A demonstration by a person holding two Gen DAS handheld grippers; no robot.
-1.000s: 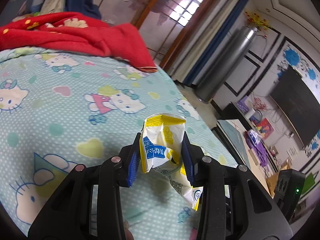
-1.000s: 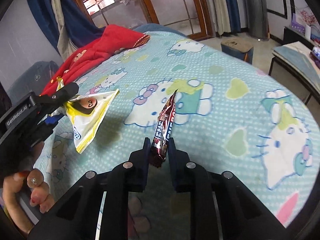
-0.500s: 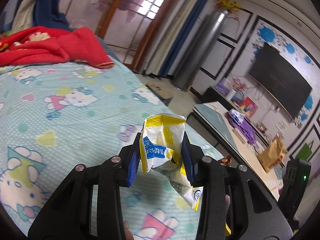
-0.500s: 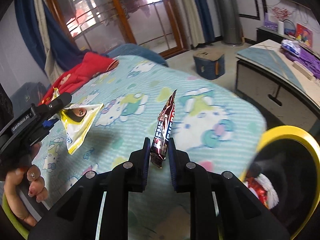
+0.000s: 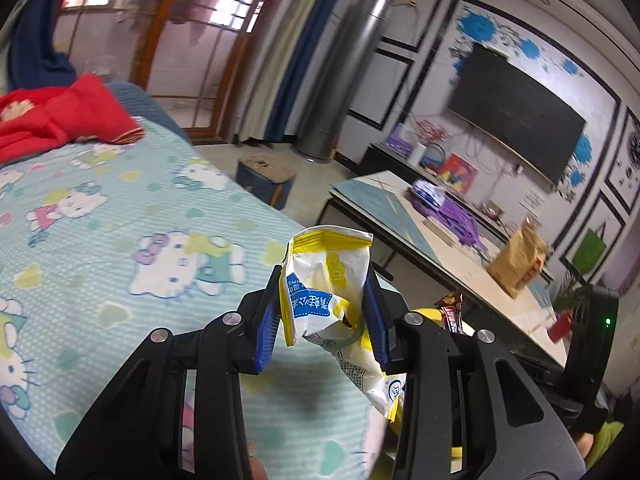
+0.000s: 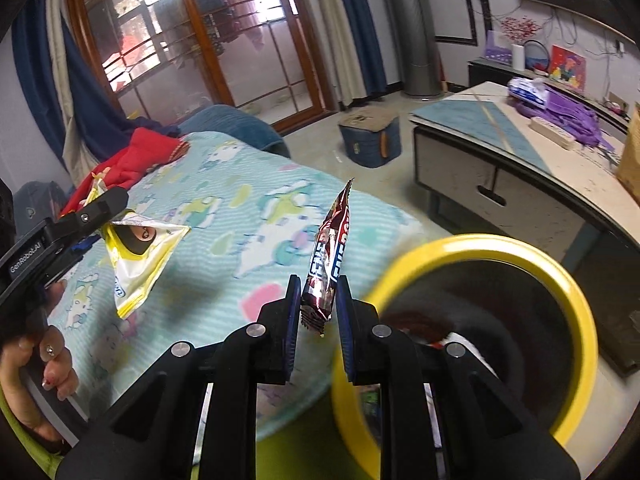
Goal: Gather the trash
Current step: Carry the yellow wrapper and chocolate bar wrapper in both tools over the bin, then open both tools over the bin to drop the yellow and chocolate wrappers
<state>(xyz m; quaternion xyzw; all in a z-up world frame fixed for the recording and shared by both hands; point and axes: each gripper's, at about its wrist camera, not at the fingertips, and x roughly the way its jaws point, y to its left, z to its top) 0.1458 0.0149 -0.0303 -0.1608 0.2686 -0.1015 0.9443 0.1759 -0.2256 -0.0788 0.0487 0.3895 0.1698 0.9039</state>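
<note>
My left gripper (image 5: 325, 312) is shut on a crumpled yellow and white snack bag (image 5: 326, 292) and holds it above the edge of the bed. The same bag (image 6: 138, 248) hangs from that gripper at the left of the right wrist view. My right gripper (image 6: 319, 304) is shut on a dark red candy bar wrapper (image 6: 330, 252) that stands upright between the fingers. The wrapper's tip (image 5: 450, 308) shows in the left wrist view. A yellow-rimmed trash bin (image 6: 552, 276) with trash inside stands just right of the right gripper, beside the bed.
The bed has a light blue cartoon-cat sheet (image 5: 120, 216) with a red blanket (image 5: 52, 120) at its far end. A low coffee table (image 6: 520, 168) with purple items, a blue stool (image 6: 370, 136) and a TV wall (image 5: 516, 108) lie beyond the bed.
Both grippers have swung right, away from the bed's middle toward its edge, each still holding its trash. The yellow-rimmed bin has come fully into the right wrist view.
</note>
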